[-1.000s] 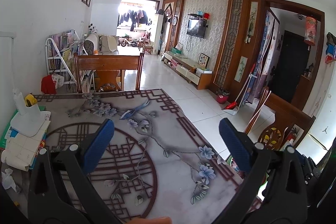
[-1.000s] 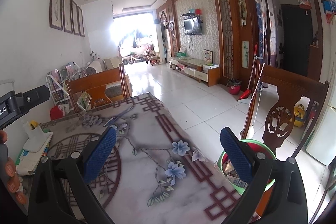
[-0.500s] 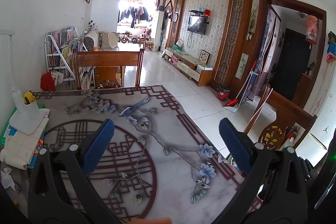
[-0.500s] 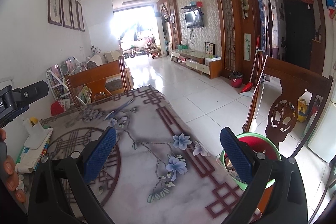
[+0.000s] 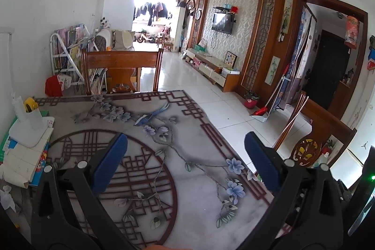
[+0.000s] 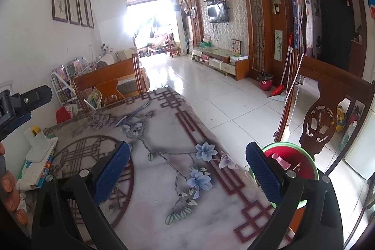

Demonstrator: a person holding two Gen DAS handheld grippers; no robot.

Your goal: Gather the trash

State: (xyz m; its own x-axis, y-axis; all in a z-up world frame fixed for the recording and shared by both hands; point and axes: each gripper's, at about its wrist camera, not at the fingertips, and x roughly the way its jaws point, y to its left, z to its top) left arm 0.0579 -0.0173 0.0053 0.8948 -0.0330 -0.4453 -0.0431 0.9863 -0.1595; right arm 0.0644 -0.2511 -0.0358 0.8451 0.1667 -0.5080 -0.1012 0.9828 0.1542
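Note:
My left gripper (image 5: pixel 186 162) is open and empty above the patterned marble table (image 5: pixel 164 156). My right gripper (image 6: pixel 187 168) is open and empty above the same table (image 6: pixel 164 179), near its right edge. A green bin with a red liner (image 6: pixel 297 163) stands on the floor right of the table, with bits of trash inside. Small white scraps (image 5: pixel 7 198) lie at the table's left edge. The left gripper's body (image 6: pixel 21 102) shows at the left of the right wrist view.
A stack of books and papers with a white holder (image 5: pixel 28 130) sits on the table's left side, also in the right wrist view (image 6: pixel 37 154). Wooden chairs stand at the far end (image 5: pixel 121 69) and the right (image 6: pixel 328 109). Tiled floor lies beyond.
Both views have shifted slightly, with the table edge and bin a little lower in the right wrist view. Both grippers stay open and empty.

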